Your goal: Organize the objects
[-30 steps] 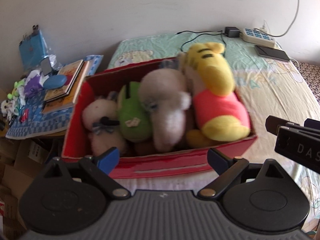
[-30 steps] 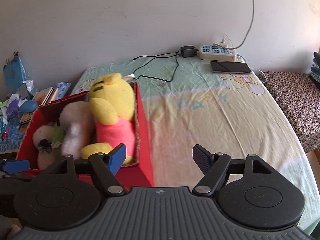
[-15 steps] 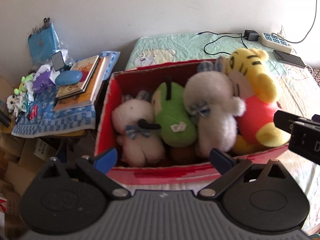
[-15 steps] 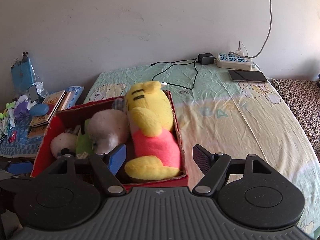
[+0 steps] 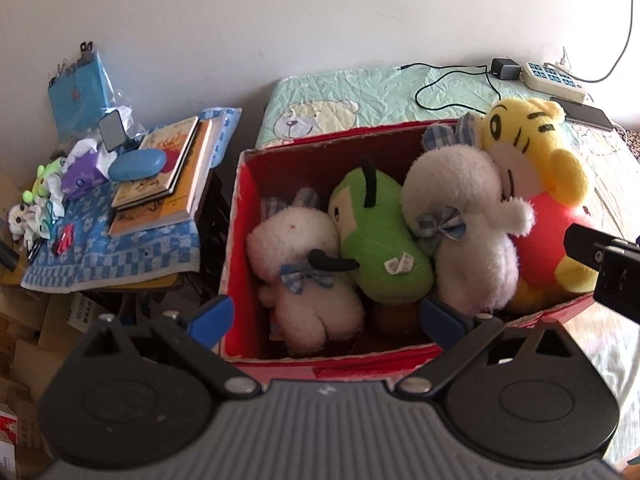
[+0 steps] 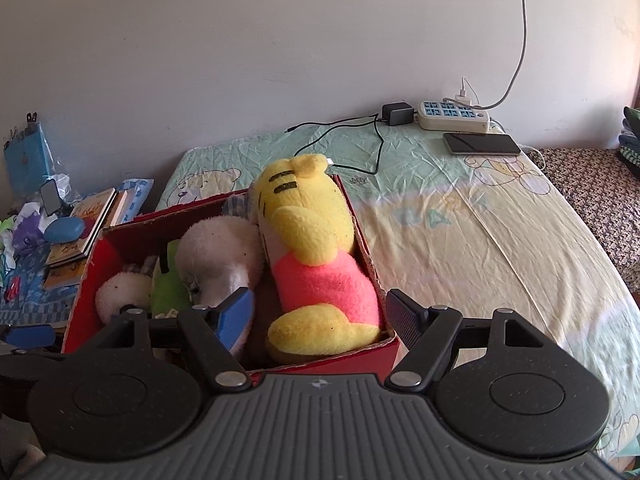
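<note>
A red cardboard box (image 5: 240, 208) (image 6: 372, 256) sits on the bed and holds several plush toys: a yellow tiger in a pink shirt (image 5: 532, 168) (image 6: 308, 248), a large white plush (image 5: 460, 220) (image 6: 216, 256), a green plush (image 5: 376, 240) (image 6: 168, 292) and a small white plush (image 5: 296, 264) (image 6: 120, 292). My left gripper (image 5: 324, 316) is open and empty over the box's near left corner. My right gripper (image 6: 320, 316) is open and empty over the box's near right corner, around the tiger's foot without touching it. Its body shows in the left wrist view (image 5: 608, 268).
A side table with a blue checked cloth (image 5: 112, 248) holds books (image 5: 168, 176), a blue case (image 5: 138, 164) and small toys. A power strip (image 6: 452, 114), charger cable (image 6: 360, 136) and phone (image 6: 480, 143) lie at the bed's far end. Cardboard boxes (image 5: 32, 332) stand below the side table.
Both grippers have shifted left relative to the box, so it now sits further right in each view. Both stay open and empty. The toys have not moved.
</note>
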`<state>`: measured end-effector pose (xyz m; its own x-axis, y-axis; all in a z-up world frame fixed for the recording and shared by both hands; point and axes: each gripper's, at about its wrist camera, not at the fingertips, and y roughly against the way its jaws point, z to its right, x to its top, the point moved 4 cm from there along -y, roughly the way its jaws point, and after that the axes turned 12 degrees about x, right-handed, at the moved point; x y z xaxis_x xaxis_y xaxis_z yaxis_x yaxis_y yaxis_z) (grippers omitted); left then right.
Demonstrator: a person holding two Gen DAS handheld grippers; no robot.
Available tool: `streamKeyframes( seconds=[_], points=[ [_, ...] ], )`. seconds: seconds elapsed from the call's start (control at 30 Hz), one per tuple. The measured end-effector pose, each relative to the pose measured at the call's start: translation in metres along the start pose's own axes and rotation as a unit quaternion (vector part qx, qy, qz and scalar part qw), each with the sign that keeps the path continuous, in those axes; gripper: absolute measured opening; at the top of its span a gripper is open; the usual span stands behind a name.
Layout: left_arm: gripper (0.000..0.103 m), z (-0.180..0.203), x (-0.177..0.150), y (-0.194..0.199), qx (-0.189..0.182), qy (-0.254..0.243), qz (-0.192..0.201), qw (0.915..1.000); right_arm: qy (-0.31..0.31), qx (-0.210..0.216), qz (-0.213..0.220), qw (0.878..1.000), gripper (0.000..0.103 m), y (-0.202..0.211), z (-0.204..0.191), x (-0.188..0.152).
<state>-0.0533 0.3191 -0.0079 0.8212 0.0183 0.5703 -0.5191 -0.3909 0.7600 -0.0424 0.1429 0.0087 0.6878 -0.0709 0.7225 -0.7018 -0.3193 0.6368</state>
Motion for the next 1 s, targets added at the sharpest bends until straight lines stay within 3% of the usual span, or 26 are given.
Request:
streamKeyframes(
  seconds=[0.67, 1.0],
  points=[
    [0.1, -0.006, -0.002, 0.0, 0.017, 0.02, -0.015, 0.9995, 0.02, 0.03, -0.013, 0.999, 0.076, -0.006, -0.006, 0.002],
    [0.1, -0.005, -0.005, -0.002, 0.007, 0.019, -0.013, 0.9997, 0.021, 0.024, -0.015, 0.999, 0.076, -0.009, -0.007, 0.0]
  ],
)
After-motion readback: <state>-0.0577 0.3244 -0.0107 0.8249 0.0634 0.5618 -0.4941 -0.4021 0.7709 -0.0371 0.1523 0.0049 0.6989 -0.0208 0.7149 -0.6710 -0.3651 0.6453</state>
